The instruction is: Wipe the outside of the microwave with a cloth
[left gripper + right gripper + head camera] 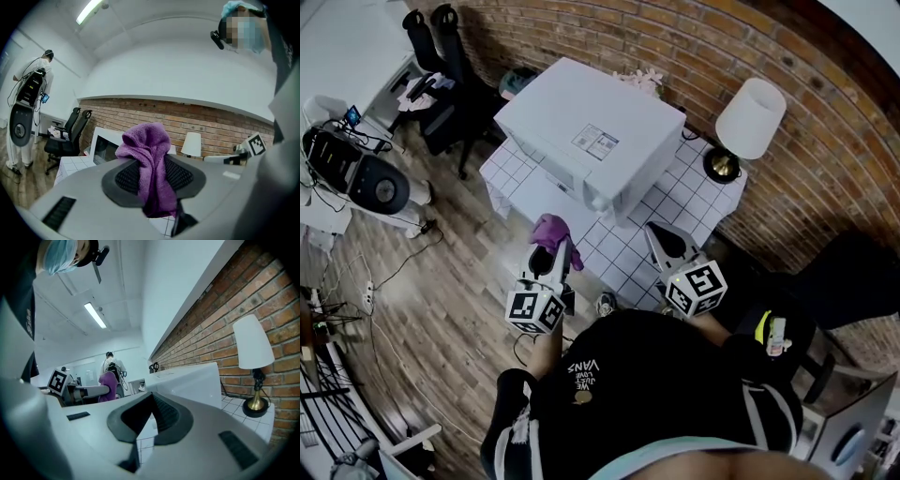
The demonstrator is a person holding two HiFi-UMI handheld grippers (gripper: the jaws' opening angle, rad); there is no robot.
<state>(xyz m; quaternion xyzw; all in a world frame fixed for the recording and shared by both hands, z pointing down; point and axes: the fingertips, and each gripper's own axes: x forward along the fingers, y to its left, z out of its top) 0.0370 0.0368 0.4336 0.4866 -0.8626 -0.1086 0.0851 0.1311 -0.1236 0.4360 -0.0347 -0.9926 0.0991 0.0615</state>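
Observation:
The white microwave (591, 131) stands on a white tiled table (675, 202) against a brick wall, with its door side toward me. My left gripper (557, 247) hangs just off the table's front edge, shut on a purple cloth (549, 229) that bunches up above the jaws. The left gripper view shows the cloth (150, 159) pinched between the pads and the microwave (105, 145) beyond it. My right gripper (657, 233) hovers over the table's near edge, to the right of the microwave's front, shut with nothing in it. In the right gripper view the microwave (187, 380) lies just ahead.
A table lamp (750, 117) with a white shade stands at the table's right end. Two black office chairs (441, 42) and a grey machine (361, 173) are on the wooden floor at left. A person in white (28, 108) stands far left.

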